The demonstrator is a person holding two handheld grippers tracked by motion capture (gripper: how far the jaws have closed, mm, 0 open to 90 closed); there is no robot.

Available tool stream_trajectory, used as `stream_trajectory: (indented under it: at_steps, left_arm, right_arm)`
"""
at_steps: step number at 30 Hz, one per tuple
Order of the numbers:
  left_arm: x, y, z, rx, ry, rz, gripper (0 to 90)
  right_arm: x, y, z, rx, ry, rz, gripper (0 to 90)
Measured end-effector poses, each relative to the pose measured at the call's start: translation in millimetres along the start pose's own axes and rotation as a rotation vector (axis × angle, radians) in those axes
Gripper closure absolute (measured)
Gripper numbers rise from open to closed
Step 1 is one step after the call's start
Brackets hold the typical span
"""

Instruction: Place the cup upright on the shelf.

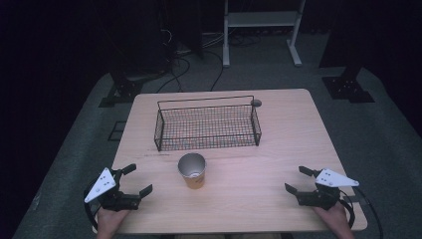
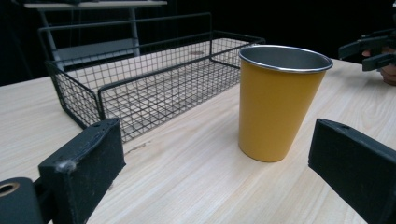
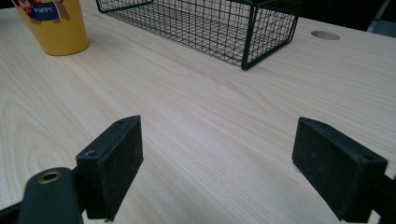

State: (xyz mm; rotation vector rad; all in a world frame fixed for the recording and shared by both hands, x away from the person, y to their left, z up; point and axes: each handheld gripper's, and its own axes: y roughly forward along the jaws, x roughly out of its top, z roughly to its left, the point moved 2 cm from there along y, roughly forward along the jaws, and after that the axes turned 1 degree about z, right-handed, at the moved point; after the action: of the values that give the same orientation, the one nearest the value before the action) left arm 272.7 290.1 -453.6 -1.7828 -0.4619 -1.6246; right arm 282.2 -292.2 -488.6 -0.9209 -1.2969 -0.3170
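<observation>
Yellow tapered metal cup [image 1: 192, 171] with a steel rim and bare steel inside is what I take as my work piece, and it stands on the pale wooden table [image 1: 278, 149] at the near middle, just in front of the black wire mesh basket [image 1: 206, 124] but apart from it. From what I see, nothing has been done yet: the cup is untouched, the basket holds nothing, and both my tools sit back at the near edge. My left gripper [image 1: 135, 181] is at the near left with its jaws spread wide and nothing between them; in the left gripper view the cup [image 2: 278, 100] stands ahead and a little right of centre, beyond the pads. My right gripper [image 1: 300, 180] is at the near right, well apart from the cup, jaws likewise wide and empty over bare wood; its own view catches the cup [image 3: 55, 23] at far left with a printed puppy label. I judge the whole job remains: approach, grasp, lift and, probably, set it into the basket [image 2: 154, 79]. The cup is upright, its long axis vertical, open mouth pointing up, narrower base down on the table. The label faces toward the right gripper's side, so the left gripper sees only plain yellow wall.
</observation>
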Motion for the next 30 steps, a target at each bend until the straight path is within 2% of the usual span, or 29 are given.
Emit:
stream_trajectory:
  at_steps: [7,10,13,17,23,30]
  left_arm:
    - [2.9,7.4,-2.0,-0.028,-0.005,0.006,2.0]
    - [4.5,10.2,-3.5,-0.023,0.015,0.005,2.0]
    - [4.5,12.5,-4.4,-0.029,0.012,0.006,2.0]
    - [3.8,18.3,-6.3,-0.048,0.016,0.014,2.0]
    - [7.5,31.4,-12.3,-0.098,0.021,0.020,2.0]
    - [10.7,39.4,-18.1,-0.123,0.037,0.027,2.0]
  right_arm:
    - [0.1,0.5,0.4,-0.005,-0.005,0.003,15.3]
    - [0.2,0.8,1.3,-0.008,-0.009,0.008,15.3]
    - [0.2,1.0,1.3,-0.008,-0.009,0.010,15.3]
    - [0.3,1.3,1.3,-0.008,-0.009,0.011,15.3]
    - [0.4,1.7,1.9,-0.013,-0.017,0.017,15.3]
    - [0.6,2.3,2.5,-0.016,-0.015,0.019,15.3]
